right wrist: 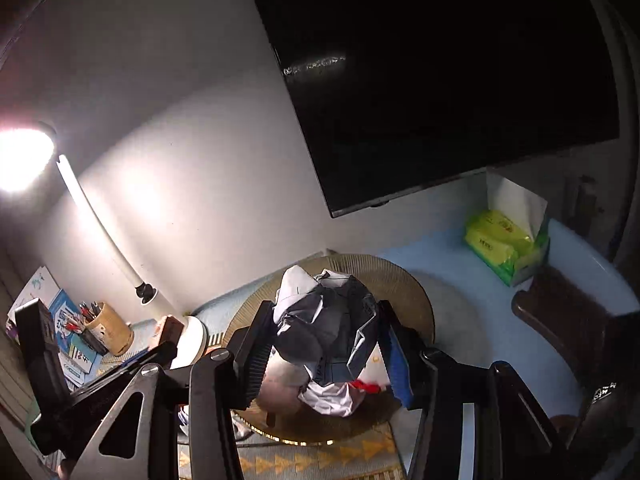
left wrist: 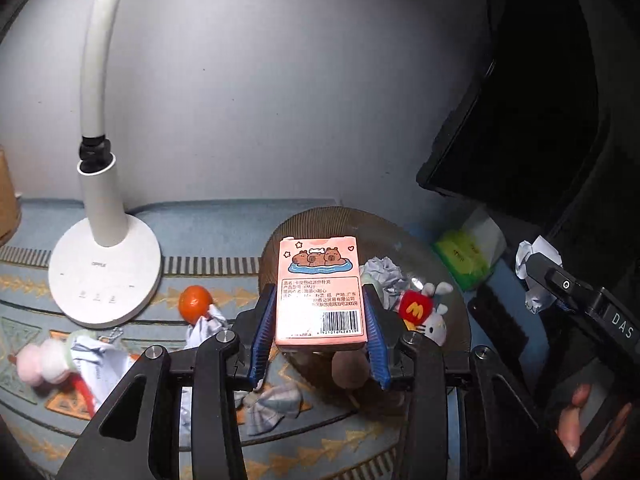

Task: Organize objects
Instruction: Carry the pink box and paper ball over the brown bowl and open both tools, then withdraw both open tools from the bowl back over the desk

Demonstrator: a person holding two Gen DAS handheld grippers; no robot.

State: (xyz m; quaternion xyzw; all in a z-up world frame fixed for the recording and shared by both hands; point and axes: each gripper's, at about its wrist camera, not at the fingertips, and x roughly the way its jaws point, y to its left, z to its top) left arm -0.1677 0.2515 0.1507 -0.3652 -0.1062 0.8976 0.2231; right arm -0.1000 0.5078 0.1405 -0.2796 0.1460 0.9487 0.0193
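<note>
Both your grippers are loaded: left gripper [left wrist: 320, 320] clamps the card box [left wrist: 320, 292], right gripper [right wrist: 326, 344] the crumpled paper [right wrist: 324, 320], above the round tray [left wrist: 448, 320]; lamp [left wrist: 105, 276] and orange [left wrist: 195, 303] lie left.

The left gripper [left wrist: 320, 320] has black metal arms with triangle-shaped holes and round silver screws at the joints. Its fingers [left wrist: 262, 336] carry blue ribbed pads. The right gripper [right wrist: 326, 344] has the same black arms, silver screws and blue pads. At 4 o'clock in the left wrist view, its black body bears white letters "DAS", and bare skin of the hand [left wrist: 576, 420] shows below.
</note>
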